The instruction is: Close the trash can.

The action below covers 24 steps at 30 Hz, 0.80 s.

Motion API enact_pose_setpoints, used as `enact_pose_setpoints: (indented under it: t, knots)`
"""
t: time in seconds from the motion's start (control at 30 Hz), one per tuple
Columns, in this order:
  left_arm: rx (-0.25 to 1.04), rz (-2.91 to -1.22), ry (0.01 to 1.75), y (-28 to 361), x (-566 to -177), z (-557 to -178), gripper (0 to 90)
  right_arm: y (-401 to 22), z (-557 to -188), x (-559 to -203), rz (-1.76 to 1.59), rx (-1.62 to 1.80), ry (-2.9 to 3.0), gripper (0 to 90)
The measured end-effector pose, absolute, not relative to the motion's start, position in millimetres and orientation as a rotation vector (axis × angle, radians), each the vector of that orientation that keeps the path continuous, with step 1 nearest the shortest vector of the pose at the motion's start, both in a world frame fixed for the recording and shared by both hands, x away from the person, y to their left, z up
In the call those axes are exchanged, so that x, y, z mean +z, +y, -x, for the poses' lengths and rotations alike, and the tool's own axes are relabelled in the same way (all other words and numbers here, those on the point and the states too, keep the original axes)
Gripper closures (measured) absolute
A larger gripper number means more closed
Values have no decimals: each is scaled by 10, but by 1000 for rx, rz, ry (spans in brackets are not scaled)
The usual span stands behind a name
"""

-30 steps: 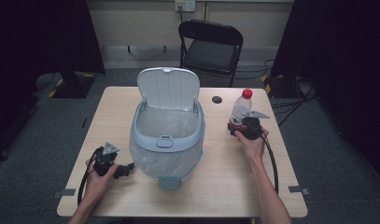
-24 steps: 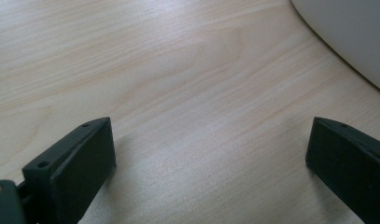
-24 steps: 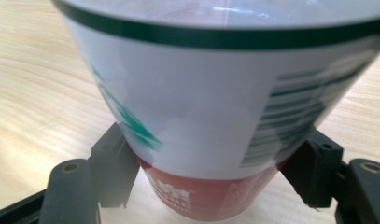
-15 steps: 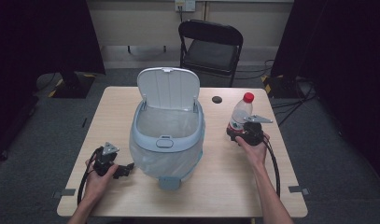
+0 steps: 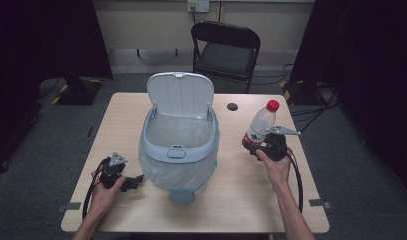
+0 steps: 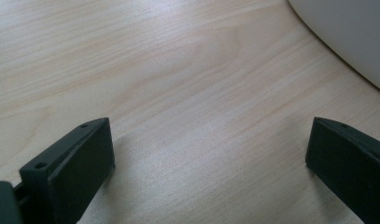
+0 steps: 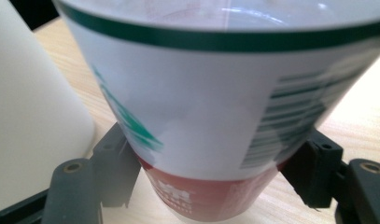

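The pale wooden worktop point(image 5: 241, 200) spreads out before me, and the biggest thing on it is the light blue pedal bin point(image 5: 178, 150), standing at the middle with its lid point(image 5: 180, 94) swung up and back and a clear liner bag showing around its body. Behind the worktop a black folding chair point(image 5: 225, 50) stands on the grey floor. To the right of the bin I hold a clear plastic water bottle point(image 5: 258, 127) with a red cap, tilted with the cap leaning away from me and to the right; my right gripper point(image 5: 265, 147) has its fingers point(image 7: 113, 168) clenched on the lower part of the bottle, one on each side, just above the red band of its label. In the right gripper view the bottle's white label with green print and a barcode sits right between them, with the bin's pale wall to one side. My left gripper point(image 5: 122, 179) lies low on the worktop just beside the bin's left flank, its fingers point(image 6: 71, 172) spread wide and released, nothing between them but bare wood. A small dark round disc point(image 5: 232, 106) lies near the worktop's far edge, well apart from both hands.
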<state>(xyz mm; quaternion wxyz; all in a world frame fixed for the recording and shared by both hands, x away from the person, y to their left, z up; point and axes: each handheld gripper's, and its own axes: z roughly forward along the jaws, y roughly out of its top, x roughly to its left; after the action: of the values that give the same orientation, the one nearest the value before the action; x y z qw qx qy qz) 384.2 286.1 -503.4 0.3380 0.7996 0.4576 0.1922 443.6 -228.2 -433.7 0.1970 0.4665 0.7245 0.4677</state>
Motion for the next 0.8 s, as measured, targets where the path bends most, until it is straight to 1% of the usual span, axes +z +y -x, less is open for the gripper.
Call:
enact_pose_setpoints:
  t: [0.4,0.8]
  knots:
    - [490,-2092,1173,2878,-5033,-3841,5,-2305,-4246,-4143,-1273,1380,2017,282]
    - [489,-2089,1174,2877,-5034,-3841,5,-2242,-4042,-3775,-1151,1578,2001,284]
